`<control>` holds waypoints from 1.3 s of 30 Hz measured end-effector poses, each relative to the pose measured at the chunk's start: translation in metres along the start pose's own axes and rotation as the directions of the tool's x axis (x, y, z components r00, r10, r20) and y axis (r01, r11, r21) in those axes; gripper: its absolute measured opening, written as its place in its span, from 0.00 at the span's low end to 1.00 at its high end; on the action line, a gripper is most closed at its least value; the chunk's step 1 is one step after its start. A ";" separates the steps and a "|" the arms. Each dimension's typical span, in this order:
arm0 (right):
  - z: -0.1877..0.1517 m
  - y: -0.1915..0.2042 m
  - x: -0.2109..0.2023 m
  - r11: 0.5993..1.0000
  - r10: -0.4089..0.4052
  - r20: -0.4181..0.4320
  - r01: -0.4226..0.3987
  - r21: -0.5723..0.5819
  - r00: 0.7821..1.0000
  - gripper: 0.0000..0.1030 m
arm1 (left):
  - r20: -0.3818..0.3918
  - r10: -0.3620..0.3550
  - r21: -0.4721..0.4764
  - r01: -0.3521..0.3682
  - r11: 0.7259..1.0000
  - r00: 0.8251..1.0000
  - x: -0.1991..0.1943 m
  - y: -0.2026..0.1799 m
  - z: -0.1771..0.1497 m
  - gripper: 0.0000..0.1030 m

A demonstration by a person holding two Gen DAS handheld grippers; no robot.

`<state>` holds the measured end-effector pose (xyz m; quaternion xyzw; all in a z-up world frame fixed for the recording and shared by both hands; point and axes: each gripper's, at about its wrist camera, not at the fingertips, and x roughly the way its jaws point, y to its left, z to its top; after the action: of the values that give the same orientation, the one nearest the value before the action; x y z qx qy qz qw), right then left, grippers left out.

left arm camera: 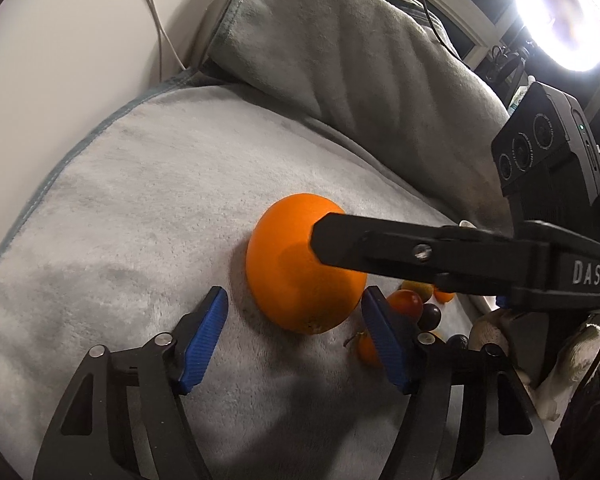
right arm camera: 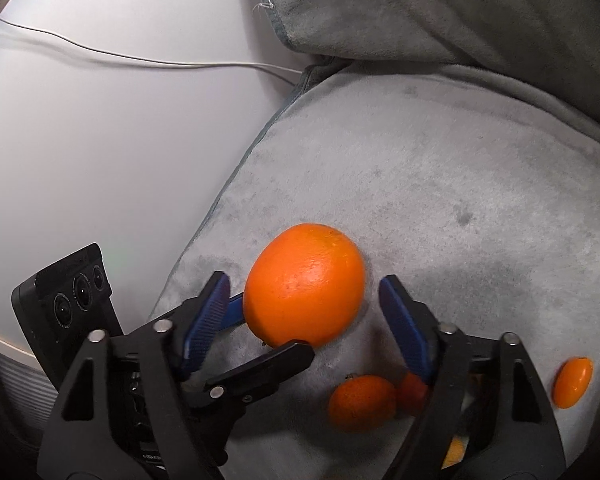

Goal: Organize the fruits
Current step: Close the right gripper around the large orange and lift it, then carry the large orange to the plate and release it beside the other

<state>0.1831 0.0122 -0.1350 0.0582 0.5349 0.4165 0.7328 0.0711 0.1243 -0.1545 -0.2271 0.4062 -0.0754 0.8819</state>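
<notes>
Both tongs (left arm camera: 294, 310) (right arm camera: 304, 300) agape, seemingly straddling orange (left arm camera: 300, 268).

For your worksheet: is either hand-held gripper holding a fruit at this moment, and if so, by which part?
Nothing is held. Both the left hand-held gripper and right hand-held gripper stand open around the large orange.

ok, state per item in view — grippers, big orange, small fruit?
left gripper: open, blue pads on either side of the big orange's near edge
right gripper: open, straddling the big orange
big orange: resting on the grey blanket, unclamped
small mandarin: loose on blanket, beside a red fruit
kumquat: loose, apart from the rest
</notes>
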 end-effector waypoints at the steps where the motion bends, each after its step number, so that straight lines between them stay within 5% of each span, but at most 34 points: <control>1: 0.000 0.000 0.001 1.000 0.001 -0.002 -0.001 0.002 1.000 0.76 | 0.001 0.000 0.003 0.000 1.000 1.000 0.000 -0.001 0.000 0.65; 6: -0.001 -0.001 0.005 1.000 -0.004 -0.006 0.004 0.011 1.000 0.68 | -0.001 -0.012 0.016 0.012 1.000 1.000 0.005 -0.007 0.004 0.56; 24: -0.008 0.006 -0.009 1.000 -0.015 0.037 0.015 -0.003 0.999 0.65 | 0.024 0.013 0.043 -0.014 0.999 1.000 -0.002 -0.019 0.000 0.55; 39: -0.029 0.009 -0.059 0.999 -0.043 0.126 0.044 -0.002 0.991 0.65 | 0.061 -0.007 0.123 -0.001 0.992 0.998 -0.012 -0.062 -0.006 0.55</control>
<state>0.1495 -0.0323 -0.0987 0.0708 0.4875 0.3972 0.7743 0.0615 0.0713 -0.1216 -0.1750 0.3731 -0.0948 0.9062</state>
